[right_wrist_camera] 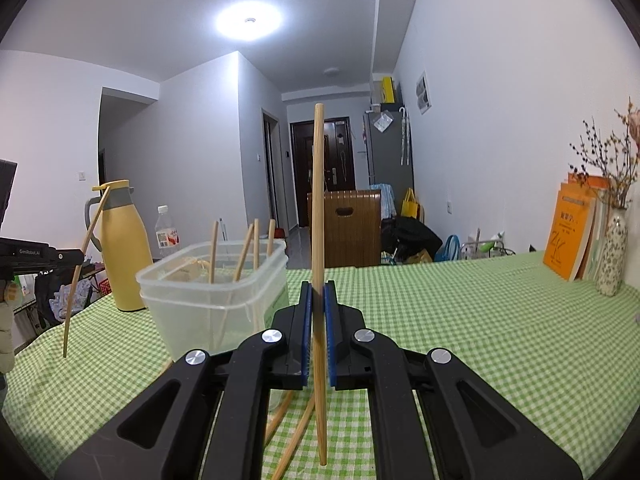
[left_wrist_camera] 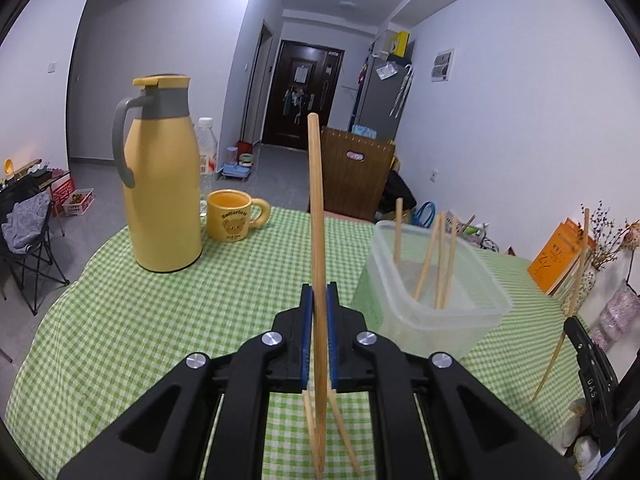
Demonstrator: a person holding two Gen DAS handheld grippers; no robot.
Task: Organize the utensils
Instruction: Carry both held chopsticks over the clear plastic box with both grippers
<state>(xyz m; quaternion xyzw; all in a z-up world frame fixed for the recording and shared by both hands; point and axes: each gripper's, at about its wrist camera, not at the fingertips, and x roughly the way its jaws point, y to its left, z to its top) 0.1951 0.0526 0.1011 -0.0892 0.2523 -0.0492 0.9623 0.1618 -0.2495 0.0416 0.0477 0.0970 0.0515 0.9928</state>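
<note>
Left gripper (left_wrist_camera: 319,292): jaws clamped on one upright chopstick (left_wrist_camera: 316,200), above the checked surface (left_wrist_camera: 160,320). Right gripper (right_wrist_camera: 319,292): jaws clamped on another upright chopstick (right_wrist_camera: 318,200). Clear container (right_wrist_camera: 216,292): four chopsticks standing inside, beside the yellow jug (left_wrist_camera: 160,200).

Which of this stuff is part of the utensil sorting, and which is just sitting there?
Job: chopstick in left hand-held gripper, chopstick in right hand-held gripper, loose chopsticks, tub with chopsticks.
Lying about: flask, mug, bottle, books, vase.
</note>
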